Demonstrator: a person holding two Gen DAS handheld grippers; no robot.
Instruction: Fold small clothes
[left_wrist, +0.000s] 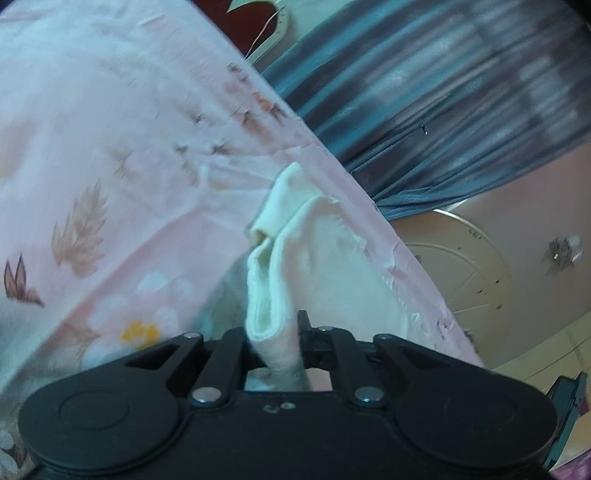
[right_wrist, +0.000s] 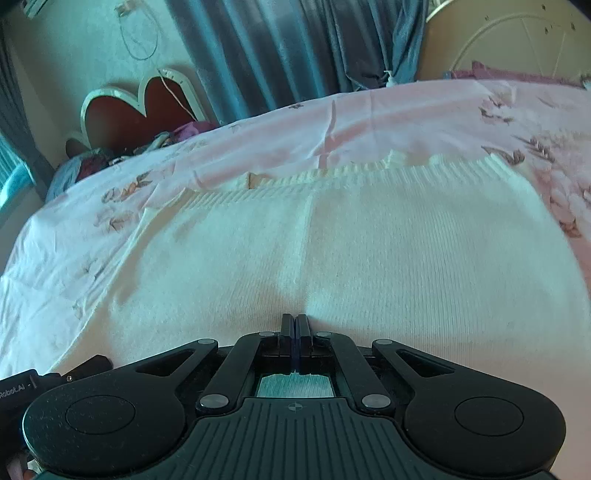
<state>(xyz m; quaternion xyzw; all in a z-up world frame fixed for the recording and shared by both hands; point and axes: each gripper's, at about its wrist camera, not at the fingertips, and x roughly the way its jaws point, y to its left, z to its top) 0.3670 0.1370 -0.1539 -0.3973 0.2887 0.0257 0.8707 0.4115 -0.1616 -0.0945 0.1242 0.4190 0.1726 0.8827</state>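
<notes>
A white knit garment (right_wrist: 369, 251) lies spread flat on the pink floral bedsheet (right_wrist: 369, 118), its ribbed hem at the far side. My right gripper (right_wrist: 294, 321) is shut just over the garment's near part, pads together with nothing visible between them. In the left wrist view, my left gripper (left_wrist: 277, 332) is shut on a bunched piece of the white garment (left_wrist: 295, 240). The cloth rises folded from between the fingers and hides the left one. The pink bedsheet (left_wrist: 110, 147) fills the left of that view.
Blue-grey curtains (right_wrist: 277, 48) hang behind the bed. A heart-shaped headboard (right_wrist: 147, 107) and a heap of mixed items (right_wrist: 110, 155) are at the far left. A round cream panel (left_wrist: 461, 266) stands past the bed's edge on the right.
</notes>
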